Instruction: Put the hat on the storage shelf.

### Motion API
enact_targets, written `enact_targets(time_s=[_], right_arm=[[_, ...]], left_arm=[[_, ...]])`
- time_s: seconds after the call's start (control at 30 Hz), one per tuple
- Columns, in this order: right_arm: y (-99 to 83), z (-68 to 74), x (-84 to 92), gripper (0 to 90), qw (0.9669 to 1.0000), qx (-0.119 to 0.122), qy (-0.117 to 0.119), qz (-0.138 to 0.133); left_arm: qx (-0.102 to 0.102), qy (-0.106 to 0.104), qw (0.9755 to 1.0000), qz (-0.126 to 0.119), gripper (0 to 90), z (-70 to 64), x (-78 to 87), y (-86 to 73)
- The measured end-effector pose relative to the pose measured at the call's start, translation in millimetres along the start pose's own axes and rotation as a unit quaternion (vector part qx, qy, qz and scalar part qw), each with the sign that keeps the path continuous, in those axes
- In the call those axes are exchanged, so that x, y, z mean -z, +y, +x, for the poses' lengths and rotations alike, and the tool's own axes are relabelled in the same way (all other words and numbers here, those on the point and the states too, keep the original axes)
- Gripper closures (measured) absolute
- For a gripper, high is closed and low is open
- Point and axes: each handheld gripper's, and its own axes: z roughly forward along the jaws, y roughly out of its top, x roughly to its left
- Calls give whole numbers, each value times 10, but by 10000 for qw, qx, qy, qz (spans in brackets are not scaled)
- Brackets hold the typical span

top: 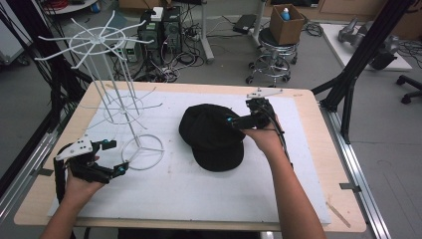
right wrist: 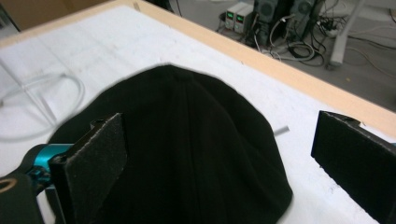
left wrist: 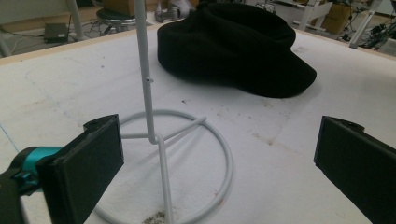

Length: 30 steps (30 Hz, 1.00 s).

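My left tongs [top: 113,157] gape wide and empty just beside the ring foot of the white wire hat stand [top: 143,152]. Right of it, mid-counter, lies the black cloth cap [top: 213,135], brim toward me. My right tongs [top: 232,121], wide open and empty, hover at its crown, far nearer.

The black cap [right wrist: 187,154] runs off the bottom edge of the right gripper view, its brim out of frame. In the left gripper view the white wire rack [left wrist: 154,140] loses its upper tiers past the top edge and the near arc of its base ring past the bottom. In the high view the right gripper [top: 239,121] covers part of the cap's crown near the bench's far right.
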Motion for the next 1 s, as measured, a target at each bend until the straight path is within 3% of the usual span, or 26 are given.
enact_targets(time_s=[0.17, 0.4, 0.43, 0.6, 0.73, 0.8, 1.0], right_arm=[[129, 14, -178, 31, 9999, -41, 150, 30], [270, 38, -423, 31, 9997, 34, 187, 127], [315, 48, -525, 31, 9994, 15, 211, 268], [399, 58, -759, 31, 9991, 4, 209, 378], [427, 62, -936, 31, 9980, 23, 217, 596], [415, 66, -996, 31, 9982, -16, 228, 556], [330, 83, -1158, 31, 9953, -6, 214, 942]], left_arm=[[2, 7, 10000, 22, 17, 5, -3, -3], [-4, 25, 10000, 24, 17, 10, 2, -4], [-9, 32, 10000, 32, 17, 11, 2, -4], [-8, 41, 10000, 47, 17, 15, -2, -8], [-15, 44, 10000, 61, 17, 18, -5, -8], [-9, 57, 10000, 67, 17, 17, -5, -9], [-11, 76, 9999, 79, 17, 14, -4, -8]])
